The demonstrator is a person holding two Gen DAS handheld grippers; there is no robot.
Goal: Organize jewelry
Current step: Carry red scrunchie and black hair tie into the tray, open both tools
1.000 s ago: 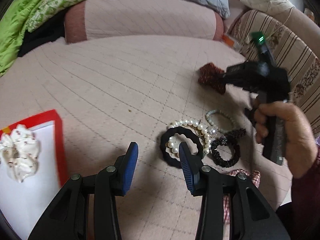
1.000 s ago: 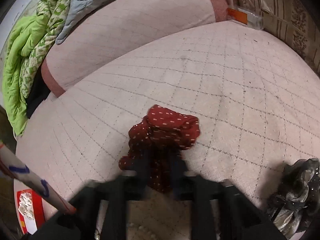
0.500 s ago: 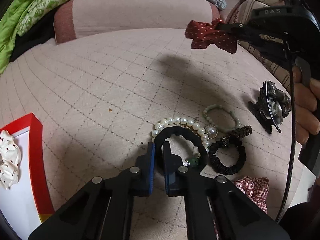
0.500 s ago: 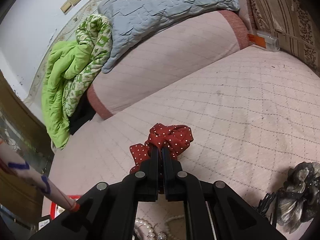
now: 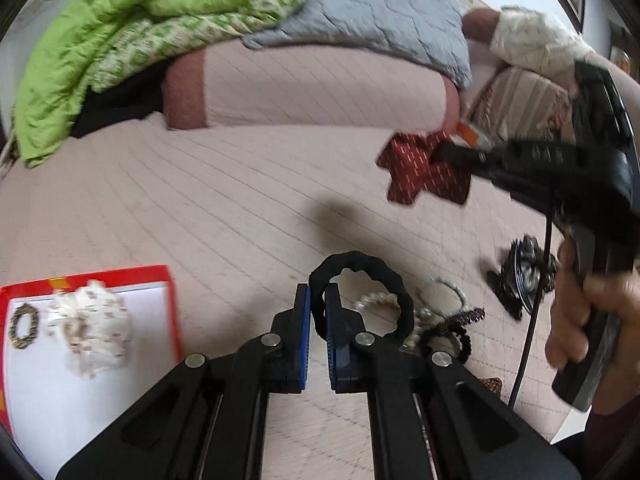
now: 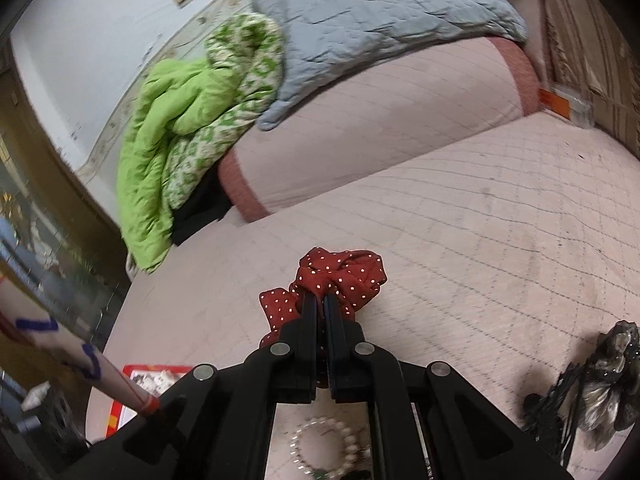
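Note:
My left gripper [image 5: 316, 300] is shut on a black hair tie [image 5: 396, 284] and holds it above the pink quilted bed. My right gripper [image 6: 320, 300] is shut on a red polka-dot scrunchie [image 6: 344, 272], held in the air; it also shows in the left wrist view [image 5: 416, 168]. A red-rimmed white tray [image 5: 172, 292] at the lower left holds a white scrunchie [image 5: 92, 328] and a small dark ring [image 5: 24, 326]. A pearl bracelet [image 6: 320, 448], a thin green bracelet [image 5: 448, 286] and a dark beaded scrunchie [image 5: 452, 332] lie on the bed below the left gripper.
A dark metallic hair claw [image 5: 524, 276] lies at the right on the bed, also in the right wrist view [image 6: 600, 384]. A pink bolster [image 5: 312, 84], green blanket [image 5: 100, 48] and grey quilt [image 5: 380, 12] lie at the back. A striped cushion [image 5: 528, 104] is at the far right.
My left gripper closed on the black hair tie and lifted it off the bed, toward the tray. My right gripper raised the red scrunchie off the bed.

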